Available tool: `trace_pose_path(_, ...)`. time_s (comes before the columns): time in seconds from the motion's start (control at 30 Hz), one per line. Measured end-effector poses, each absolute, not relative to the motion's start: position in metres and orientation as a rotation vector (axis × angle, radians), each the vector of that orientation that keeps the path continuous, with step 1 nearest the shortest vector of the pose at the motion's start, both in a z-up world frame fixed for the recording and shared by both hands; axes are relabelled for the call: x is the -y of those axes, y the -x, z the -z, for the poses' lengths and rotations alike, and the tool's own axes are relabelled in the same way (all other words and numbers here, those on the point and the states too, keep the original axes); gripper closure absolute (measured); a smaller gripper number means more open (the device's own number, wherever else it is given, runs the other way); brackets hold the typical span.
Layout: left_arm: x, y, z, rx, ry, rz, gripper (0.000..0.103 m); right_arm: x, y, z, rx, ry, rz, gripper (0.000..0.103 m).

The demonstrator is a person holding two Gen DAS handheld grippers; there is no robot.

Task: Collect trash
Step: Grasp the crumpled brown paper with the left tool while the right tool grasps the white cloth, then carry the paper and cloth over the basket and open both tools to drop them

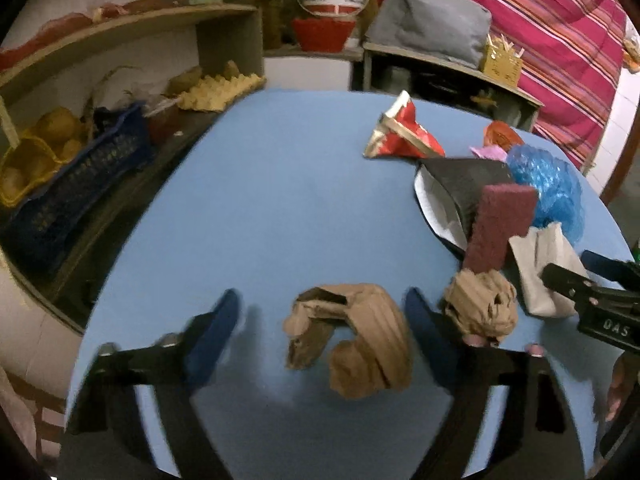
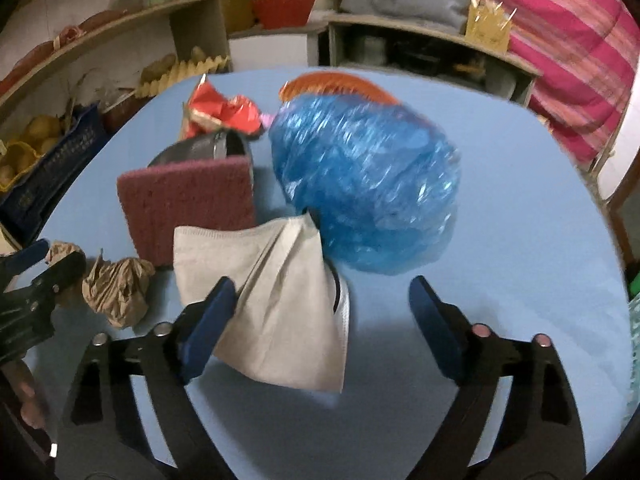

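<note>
**Both grippers wide over trash, nothing held**

Left gripper (image 1: 322,312) spread wide around the crumpled brown paper (image 1: 352,340) on the blue table (image 1: 260,200). Right gripper (image 2: 322,300) equally wide; its left finger touches the white mask (image 2: 276,304). Risk: the springy blue plastic bag (image 2: 368,188) just beside the mask could snag, or limp fabric could slip as the fingers close

My left wrist camera sits low behind my left gripper (image 1: 322,320), looks forward across blue table (image 1: 260,200) toward shelves (image 1: 132,28); crumpled brown paper (image 1: 352,340) close below. My right wrist camera rides behind my right gripper (image 2: 322,304), same heading, nearer blue plastic bag (image 2: 368,184). Shared: maroon sponge (image 1: 500,228) (image 2: 188,208), grey mask (image 1: 540,276) (image 2: 276,300), red wrapper (image 1: 404,132) (image 2: 220,110), each other's gripper at frame edge.
</note>
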State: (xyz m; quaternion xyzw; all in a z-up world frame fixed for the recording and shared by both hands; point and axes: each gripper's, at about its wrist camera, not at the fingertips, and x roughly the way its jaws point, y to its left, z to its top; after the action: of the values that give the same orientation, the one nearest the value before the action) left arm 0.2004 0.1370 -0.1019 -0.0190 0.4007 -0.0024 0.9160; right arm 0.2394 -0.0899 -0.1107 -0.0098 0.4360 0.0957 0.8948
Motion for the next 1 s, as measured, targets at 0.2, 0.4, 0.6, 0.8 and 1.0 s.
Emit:
trace_pose_path(0.2,-0.127,-0.202,0.105,-0.833,-0.002,0.021,0.054,0.083,-0.233,0.110,-0.903,0.002,-0.292,0.067)
trace_pose_path(0.4,-0.131,-0.203,0.102,-0.825,0.006,0.022,0.060,0.091,-0.221,0.091,-0.829,0.016,-0.291,0.087)
trace_pose_path(0.6,-0.145,-0.200,0.084,-0.775,0.057,-0.016,0.060,0.130,-0.205,0.059,-0.737,-0.029,-0.265,0.087)
trace_pose_path(0.8,-0.146,-0.190,0.059,-0.688,0.049,-0.063,0.060,0.182,-0.183,0.026,-0.655,-0.053,-0.218,0.087)
trace_pose_path(1.0,-0.132,-0.186,0.041,-0.642,0.029,-0.065,0.060,0.219,-0.178,0.024,-0.646,-0.085,-0.175,0.087)
